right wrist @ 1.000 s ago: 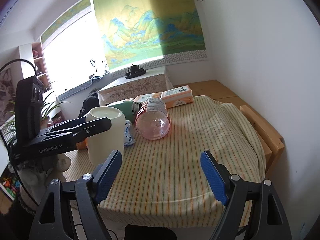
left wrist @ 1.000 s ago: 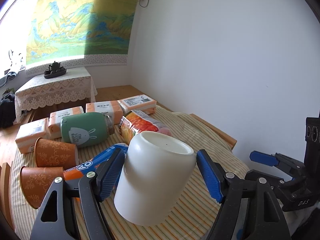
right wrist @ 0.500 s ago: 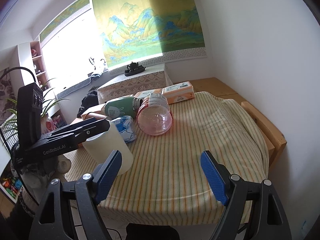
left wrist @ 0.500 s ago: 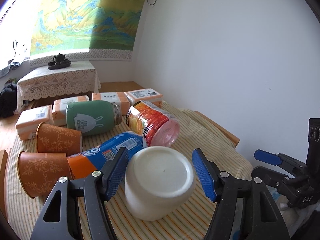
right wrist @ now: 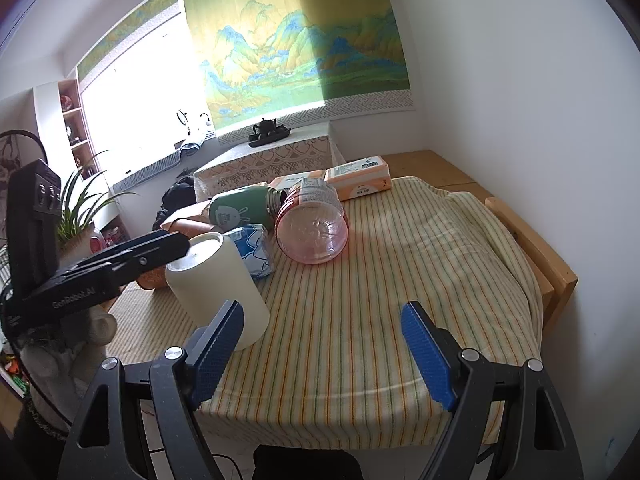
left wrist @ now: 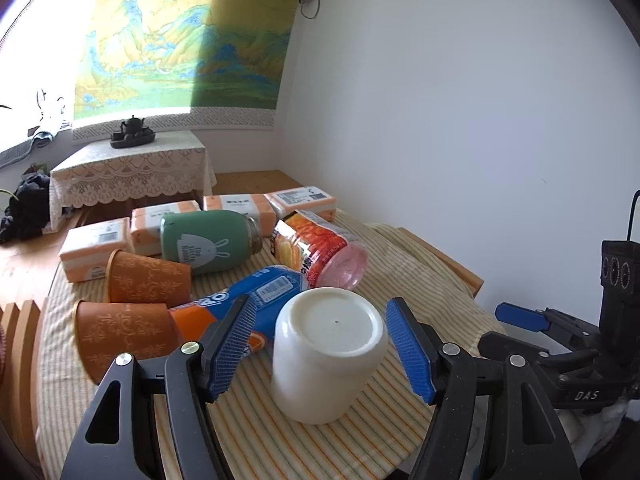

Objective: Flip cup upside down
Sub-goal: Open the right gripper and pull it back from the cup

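A white cup (left wrist: 326,354) stands upside down on the striped tablecloth (left wrist: 380,432), its flat base facing up. My left gripper (left wrist: 320,344) is open, its blue pads on either side of the cup with a gap on both sides. The cup also shows in the right wrist view (right wrist: 218,288), with the left gripper's black finger (right wrist: 132,258) beside its top. My right gripper (right wrist: 320,356) is open and empty above the near table edge, to the right of the cup.
Behind the cup lie a blue and orange packet (left wrist: 240,300), two orange paper cups (left wrist: 124,336), a green bottle (left wrist: 208,246), a clear pink jar (left wrist: 320,252) and several tissue packs (left wrist: 96,248). The wall is close on the right. The table's wooden edge (right wrist: 532,248) shows at right.
The left gripper set the tilted cup down base-up on the cloth and opened; its pads now stand apart from the cup. The right gripper stayed still.
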Motion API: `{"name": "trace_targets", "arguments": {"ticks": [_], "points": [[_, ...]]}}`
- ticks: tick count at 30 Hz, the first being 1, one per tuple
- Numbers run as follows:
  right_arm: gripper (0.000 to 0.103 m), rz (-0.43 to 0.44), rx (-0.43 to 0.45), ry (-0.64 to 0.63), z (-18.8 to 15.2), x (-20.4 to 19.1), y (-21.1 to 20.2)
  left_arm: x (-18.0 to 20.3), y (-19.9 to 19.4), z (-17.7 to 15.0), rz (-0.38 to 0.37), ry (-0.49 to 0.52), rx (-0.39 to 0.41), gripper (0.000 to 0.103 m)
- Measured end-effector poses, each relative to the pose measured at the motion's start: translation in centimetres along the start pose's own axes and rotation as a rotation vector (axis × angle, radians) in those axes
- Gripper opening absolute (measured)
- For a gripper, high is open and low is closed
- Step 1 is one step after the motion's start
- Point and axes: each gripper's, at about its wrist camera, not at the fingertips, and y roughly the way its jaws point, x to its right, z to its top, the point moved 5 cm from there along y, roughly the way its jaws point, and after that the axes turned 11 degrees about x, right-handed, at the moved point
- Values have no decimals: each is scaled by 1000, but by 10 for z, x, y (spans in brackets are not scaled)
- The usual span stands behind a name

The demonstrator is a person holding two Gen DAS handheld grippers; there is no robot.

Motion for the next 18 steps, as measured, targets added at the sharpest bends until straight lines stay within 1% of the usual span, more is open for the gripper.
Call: {"name": "trace_targets", "arguments": {"ticks": [2,4,10,11,12,14,16,18], "points": [[78,-7,6,-10,1,-2,0,-2,-11,2,27,4,8,80],[78,-16,15,-19,2,-4,-1,-3,-21,1,61,13,8,82],[78,-33,37,-37,3,-11,-2,-7,-55,-5,198,43,20,83],[78,-35,39,-38,3,-12,-1,-8,-61,-6,231,48,25,83],[78,-37,42,-39,3,-13,-1,-10,-68,-8,263,47,29,85],[78,-44,51,-46,4,-15,-1,-13,-80,-10,311,29,45,93],[78,-48,60,-60,4,-19,-2,-18,-90,-14,356,0,51,94],[78,-53,69,-73,4,-22,-3,-20,-96,-16,395,-5,49,94]]}}
